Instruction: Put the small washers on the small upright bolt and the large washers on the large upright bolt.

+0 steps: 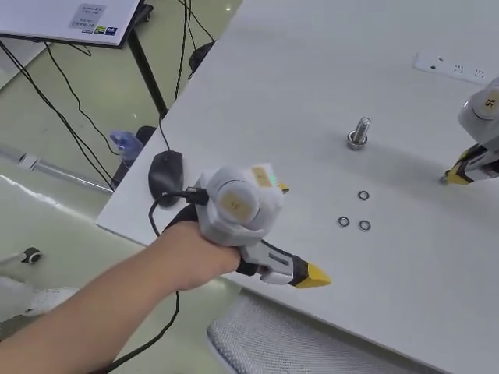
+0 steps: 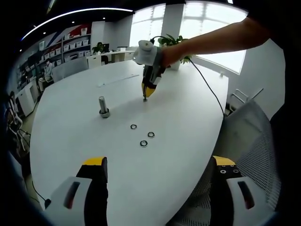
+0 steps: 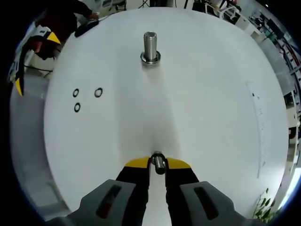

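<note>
Your right gripper (image 3: pixel 158 165) pinches the small silvery bolt (image 3: pixel 159 161), three ring washers (image 3: pixel 98 92) well apart; your left gripper (image 2: pixel 158 163) gapes empty.

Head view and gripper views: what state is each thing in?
left gripper: open, empty.
right gripper: shut on small bolt, tips at the table.
small bolt: clamped between the gripper's tips.
large bolt: upright on the table, untouched.
washers: three, loose, flat on the table, on neither bolt.
</note>
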Motion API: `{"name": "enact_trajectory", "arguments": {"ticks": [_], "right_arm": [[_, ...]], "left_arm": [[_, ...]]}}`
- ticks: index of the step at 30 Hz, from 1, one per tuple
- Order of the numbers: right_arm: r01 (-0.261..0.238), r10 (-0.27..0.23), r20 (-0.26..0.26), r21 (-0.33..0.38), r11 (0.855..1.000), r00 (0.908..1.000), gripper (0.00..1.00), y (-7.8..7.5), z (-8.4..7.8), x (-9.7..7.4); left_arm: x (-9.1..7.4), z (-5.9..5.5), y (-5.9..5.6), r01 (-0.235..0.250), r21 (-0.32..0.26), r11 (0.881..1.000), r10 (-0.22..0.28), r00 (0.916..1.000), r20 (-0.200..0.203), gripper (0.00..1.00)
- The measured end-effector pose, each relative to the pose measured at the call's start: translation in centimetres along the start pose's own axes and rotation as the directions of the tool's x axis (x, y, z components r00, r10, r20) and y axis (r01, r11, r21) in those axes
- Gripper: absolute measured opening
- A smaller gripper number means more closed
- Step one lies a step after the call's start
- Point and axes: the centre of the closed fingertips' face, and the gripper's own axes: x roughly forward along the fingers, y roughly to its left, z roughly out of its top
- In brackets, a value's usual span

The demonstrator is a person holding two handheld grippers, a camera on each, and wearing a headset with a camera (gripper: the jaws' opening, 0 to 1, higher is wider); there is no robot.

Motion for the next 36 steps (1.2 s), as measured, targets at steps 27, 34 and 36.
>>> {"name": "enact_trajectory", "arguments": {"ticks": [27,34,36], "right_arm": [[-0.004,0.004,-0.009,-0.02,1.0,1.0,0.13,-0.7,-0.1,1.6],[-0.003,0.003,-0.007,-0.019,1.0,1.0,0.13,-0.4,-0.1,1.4],[-0.001,0.001,-0.009,-0.02,1.0,1.0,0.13,-0.4,-0.1,1.4]], "left_arm": [[0.3,-0.2,-0.3,0.005,-0.011,1.0,-0.005,1.0,-0.003,0.87],[0.3,-0.2,-0.4,0.01,-0.009,1.0,-0.01,0.9999,-0.003,0.87],[0.3,-0.1,-0.5,0.011,-0.007,1.0,-0.011,0.9999,-0.003,0.87]]}}
